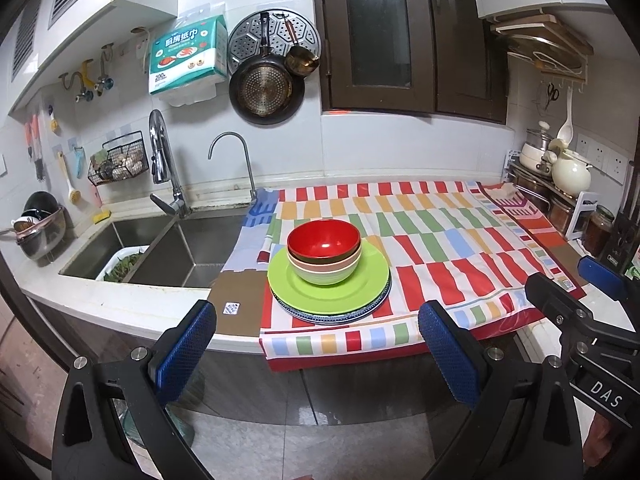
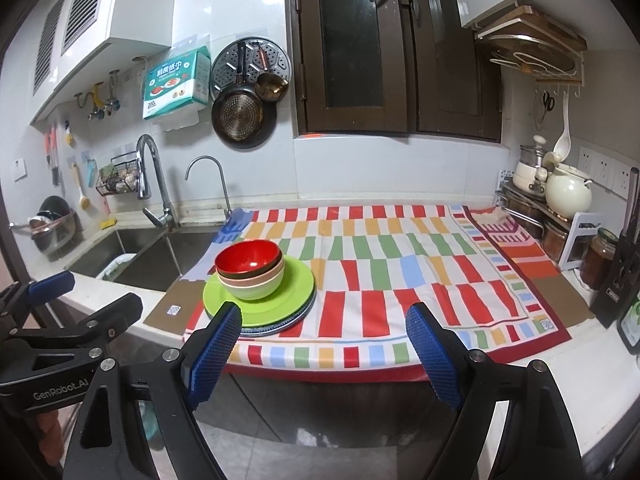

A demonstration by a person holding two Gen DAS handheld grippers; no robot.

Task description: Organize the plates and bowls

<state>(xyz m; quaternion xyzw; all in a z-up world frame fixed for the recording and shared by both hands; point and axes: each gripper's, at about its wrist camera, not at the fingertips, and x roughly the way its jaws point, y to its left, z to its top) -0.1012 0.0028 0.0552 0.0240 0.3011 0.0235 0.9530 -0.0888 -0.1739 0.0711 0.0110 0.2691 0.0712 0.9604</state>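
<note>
Striped cloth (image 1: 440,240) over bench. Centre frame: red bowl (image 1: 323,243) nested atop bowl stack on green plate (image 1: 360,280). Left tongs (image 1: 316,344) and right tongs (image 2: 324,344) wide open, empty, lower frame.

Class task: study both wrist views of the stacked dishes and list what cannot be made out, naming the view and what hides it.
- Bowls beneath the red bowl: only rims show in both views; nested, interiors hidden.
- Plates under the green plate: only a blue-patterned edge shows; count unclear.
- Stack's near-left edge, right wrist view: covered by the right gripper finger.
- Sink contents: rim hides most.
</note>
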